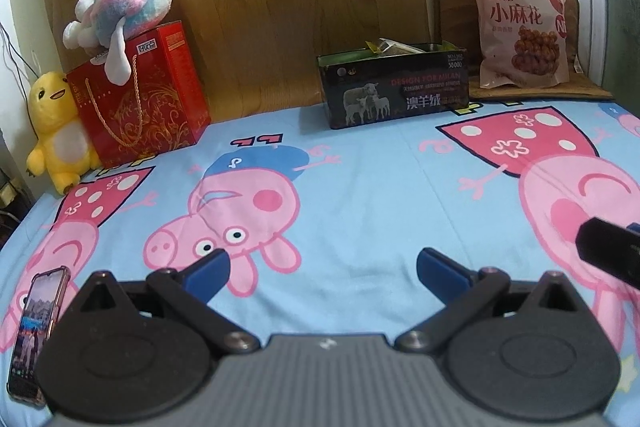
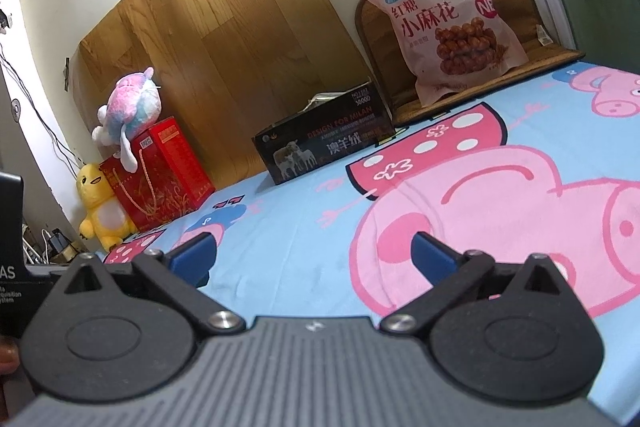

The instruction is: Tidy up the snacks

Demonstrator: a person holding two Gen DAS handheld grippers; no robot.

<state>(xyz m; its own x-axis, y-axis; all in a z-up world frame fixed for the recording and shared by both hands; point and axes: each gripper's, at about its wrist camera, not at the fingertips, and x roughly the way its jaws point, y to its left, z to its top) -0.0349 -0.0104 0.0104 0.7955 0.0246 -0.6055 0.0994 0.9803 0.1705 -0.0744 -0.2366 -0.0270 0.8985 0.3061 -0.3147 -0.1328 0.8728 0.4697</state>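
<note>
Snack bag (image 1: 520, 23), pink with brown twists printed on it, stands upright on a brown mat (image 1: 536, 89) at the upper right of the left wrist view, against the wall. Just left of it a black box (image 1: 394, 91) sits at the far edge of the cartoon-pig sheet (image 1: 360, 187), wrappers showing above its open top. Wide bare sheet lies between the box and both tools. Left gripper (image 1: 322, 261) and right gripper (image 2: 312, 249) are spread wide, holding nothing.
</note>
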